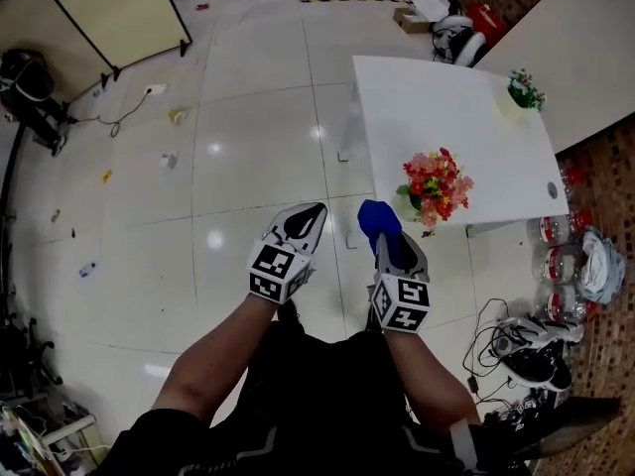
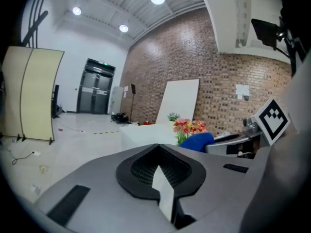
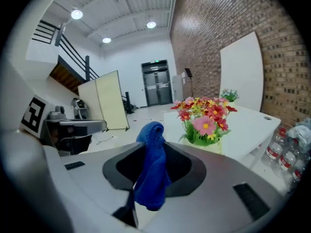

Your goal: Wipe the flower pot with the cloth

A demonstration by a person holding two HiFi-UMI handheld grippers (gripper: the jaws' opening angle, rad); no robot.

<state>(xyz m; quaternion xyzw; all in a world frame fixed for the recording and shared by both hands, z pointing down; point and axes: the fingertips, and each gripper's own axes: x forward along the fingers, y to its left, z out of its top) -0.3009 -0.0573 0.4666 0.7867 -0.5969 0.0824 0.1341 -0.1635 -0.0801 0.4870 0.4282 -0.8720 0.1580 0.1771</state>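
Observation:
A pale flower pot [image 1: 409, 206] with red, pink and yellow flowers [image 1: 437, 183] stands at the near left corner of the white table [image 1: 456, 117]. The same pot [image 3: 212, 145] shows ahead of my right gripper. A blue cloth [image 3: 152, 166] is pinched between the jaws of my right gripper [image 1: 383, 228], which hovers just left of the pot, off the table's edge. The cloth [image 1: 378, 220] bunches over its tip. My left gripper [image 1: 301, 223] is held over the floor further left, jaws together with nothing in them.
A second small potted plant [image 1: 522, 91] sits at the table's far right. Water bottles [image 1: 556, 228], cables and shoes [image 1: 526, 360] lie on the floor right of the table. A folding screen [image 1: 99, 13] stands far left. White tiled floor surrounds the table.

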